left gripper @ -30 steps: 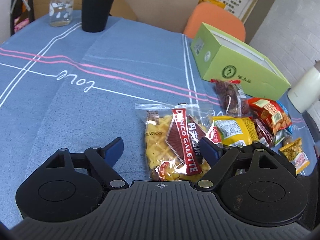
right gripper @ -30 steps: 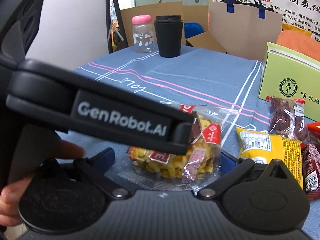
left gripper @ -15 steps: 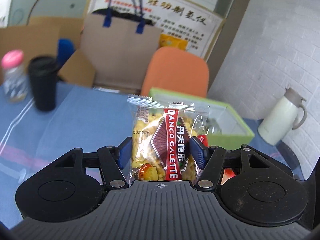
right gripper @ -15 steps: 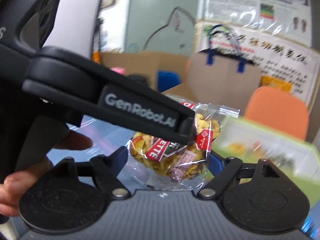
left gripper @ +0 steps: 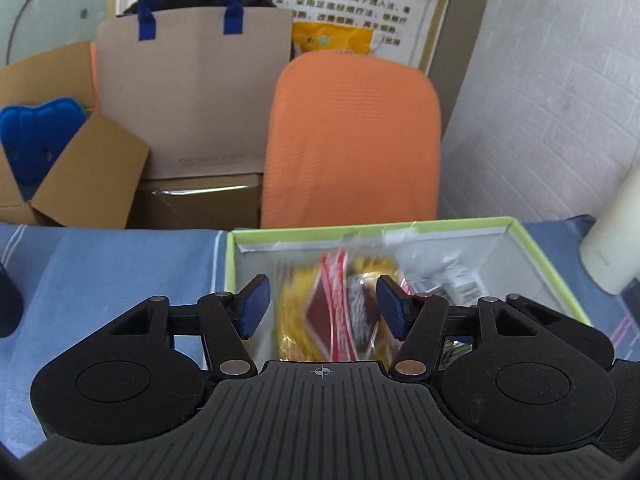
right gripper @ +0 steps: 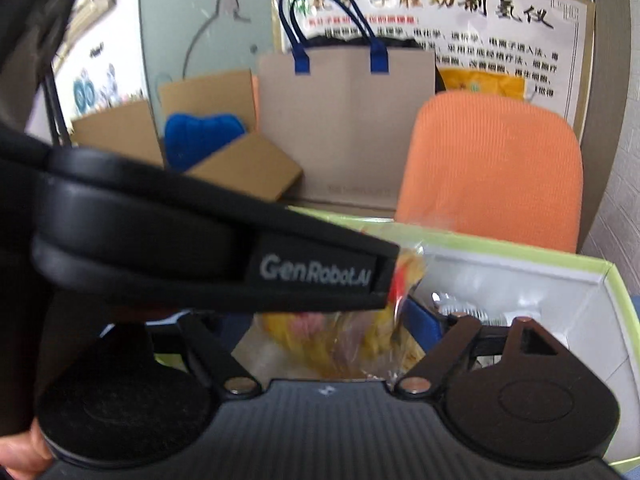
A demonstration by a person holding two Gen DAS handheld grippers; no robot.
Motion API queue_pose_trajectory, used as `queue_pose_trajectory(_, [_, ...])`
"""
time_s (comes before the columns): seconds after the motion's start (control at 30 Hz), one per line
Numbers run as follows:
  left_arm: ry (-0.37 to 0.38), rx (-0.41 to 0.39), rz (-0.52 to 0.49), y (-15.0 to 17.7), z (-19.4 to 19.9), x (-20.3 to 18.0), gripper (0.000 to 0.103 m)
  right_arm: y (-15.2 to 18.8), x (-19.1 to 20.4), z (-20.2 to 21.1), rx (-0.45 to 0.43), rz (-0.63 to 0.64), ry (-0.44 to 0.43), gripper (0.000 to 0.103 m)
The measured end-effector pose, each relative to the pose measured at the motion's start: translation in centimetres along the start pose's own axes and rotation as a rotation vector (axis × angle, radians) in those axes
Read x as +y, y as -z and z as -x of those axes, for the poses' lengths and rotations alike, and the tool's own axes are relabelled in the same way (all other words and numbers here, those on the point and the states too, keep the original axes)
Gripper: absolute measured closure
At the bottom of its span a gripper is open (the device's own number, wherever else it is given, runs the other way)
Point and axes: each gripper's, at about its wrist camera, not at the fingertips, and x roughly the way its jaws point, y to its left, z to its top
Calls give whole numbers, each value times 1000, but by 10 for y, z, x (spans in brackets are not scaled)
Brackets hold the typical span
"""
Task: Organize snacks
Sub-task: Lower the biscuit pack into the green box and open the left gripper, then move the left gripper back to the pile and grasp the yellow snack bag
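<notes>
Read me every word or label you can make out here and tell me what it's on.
"GenRobot.AI": on the left gripper's side, seen from the right wrist.
Poster: large Chinese heading and small lines, too blurred to quote reliably.
Snack packet: red label, motion-blurred, unreadable.
Paper bag: faint print near the bottom, unreadable.

Illumination is bright, even and diffuse in both views; no hard shadows fall on the blue tablecloth. The snack packet is smeared by motion blur in both views — its print is unreadable. The wall poster carries glare streaks along its top edge. Fisheye distortion bows straight lines near the frame edges, and the corners vignette to black. The near black gripper body is soft — out of focus.
</notes>
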Motion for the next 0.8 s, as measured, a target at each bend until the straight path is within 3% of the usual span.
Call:
queue_pose_trajectory(0.17, [-56,-118,-2,13,32,0,31,-1,1,7,-27,-1,-38,9])
queue_pose_trajectory(0.3, [-110,-212,-12,18,67,-1,24,-3,1,11,-45,-7,-43,9])
queue_pose_trajectory(0.57, [-232,-313,-11,40,126,4,16,-8,13,24,-87,35,-15,7])
queue_pose_trajectory(0.63, [-249,-320,-7,46,139,7,16,-10,21,31,-114,57,-16,3])
queue_pose_trajectory(0.8, [-265,-333,32,64,172,17,16,-13,41,53,-173,123,-18,3])
